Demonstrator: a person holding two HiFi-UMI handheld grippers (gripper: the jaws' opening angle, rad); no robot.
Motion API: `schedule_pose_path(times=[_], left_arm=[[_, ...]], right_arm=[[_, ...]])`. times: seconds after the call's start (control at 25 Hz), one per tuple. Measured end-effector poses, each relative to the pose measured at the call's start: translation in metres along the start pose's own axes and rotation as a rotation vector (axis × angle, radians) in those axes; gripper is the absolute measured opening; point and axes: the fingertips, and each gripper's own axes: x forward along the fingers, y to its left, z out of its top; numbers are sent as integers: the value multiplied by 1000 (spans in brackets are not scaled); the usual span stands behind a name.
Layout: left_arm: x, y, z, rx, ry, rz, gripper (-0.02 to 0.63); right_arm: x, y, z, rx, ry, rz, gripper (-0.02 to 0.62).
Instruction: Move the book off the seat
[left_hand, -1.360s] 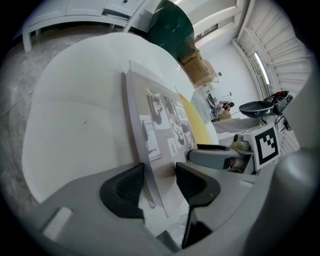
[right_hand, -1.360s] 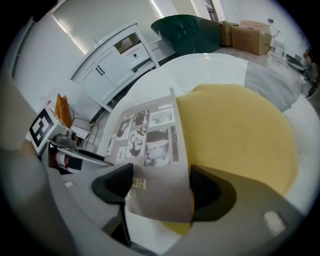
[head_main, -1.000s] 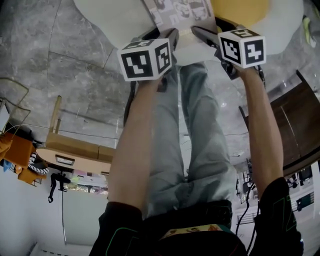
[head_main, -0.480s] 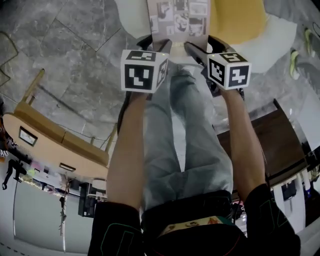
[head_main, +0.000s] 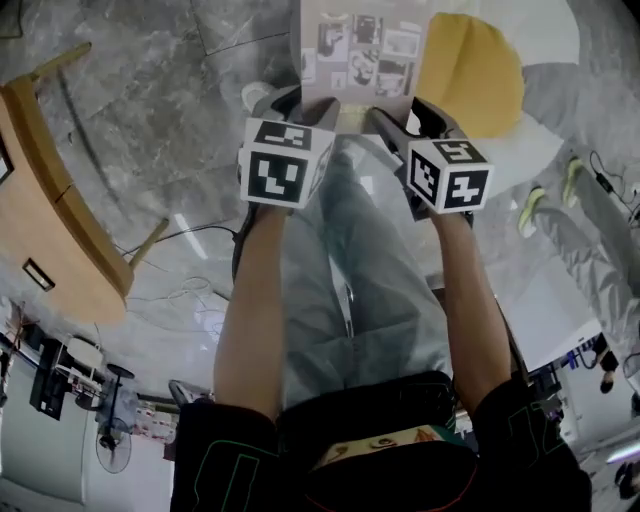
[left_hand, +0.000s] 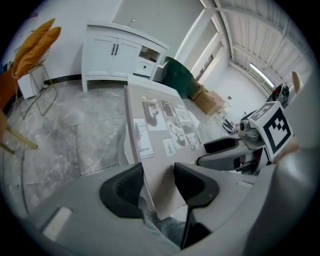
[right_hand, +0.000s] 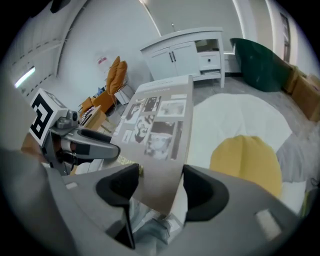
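Note:
The book (head_main: 360, 50), grey with black-and-white pictures on its cover, is up in the air over the floor, in front of my legs. My left gripper (head_main: 312, 102) is shut on its near left corner; in the left gripper view the book (left_hand: 165, 130) runs out from between that gripper's (left_hand: 159, 181) pads. My right gripper (head_main: 405, 112) is at the near right corner, and its jaws are closing. There the book (right_hand: 160, 125) lies between the jaws of the right gripper (right_hand: 161, 187), and I see no firm press.
A yellow cushion (head_main: 480, 75) lies on a white rounded seat (right_hand: 235, 115) just right of the book. A wooden chair (head_main: 50, 200) stands at left. A white cabinet (right_hand: 185, 55) lines the wall. Another person's legs (head_main: 590, 220) are at right.
The floor has swung round under me, the wooden chair sliding left. More of the book's cover shows between the grippers. The yellow cushion has moved right of the book.

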Motion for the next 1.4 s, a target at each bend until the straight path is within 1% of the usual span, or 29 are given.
schedule_pose_path(times=[0.12,0.24,0.32,0.48,0.52,0.6,0.72,0.76,0.84,0.92,0.96,1.04,1.16,1.24,1.32,1.4], left_arm=[[-35,21,-17,-84,-52,28,192],[-76,69,-44,-183,-111,80,192],[-96,94,-57,-232,-142,112,192],[-119,96,-60,-322,-188,167,192],[-126,101,-61,-344,-200,176,192],[-148,135,-72,-401,-231,202,192],[-194,215,-108,-499,-285,261,192],[-207,236,-121,-528,-298,277,192],[-223,258,-134,-562,-316,321,192],[-237,265,-133,-588,-339,382,192],[-247,267,-138,-615,-350,410,192],[-272,278,-167,-709,-373,458,190],[-317,320,-223,-863,-449,540,190],[-344,341,-258,-948,-478,588,190],[-360,351,-276,-1004,-490,632,190],[-368,355,-277,-1039,-509,680,190]], right_arm=[[-1,39,10,-126,3,7,276],[23,101,23,-246,32,42,276],[38,132,30,-307,44,62,276],[30,152,44,-414,63,107,276],[32,161,50,-439,66,116,276],[52,199,63,-496,80,139,276],[104,288,78,-603,106,183,276],[117,313,79,-632,116,199,276],[133,341,82,-674,123,240,276],[137,357,92,-722,110,287,276],[138,369,92,-753,107,311,276],[144,409,83,-830,128,356,276],[172,495,69,-982,153,428,276],[186,544,55,-1061,167,471,276],[195,572,47,-1108,181,506,276],[198,585,53,-1144,182,540,276]])
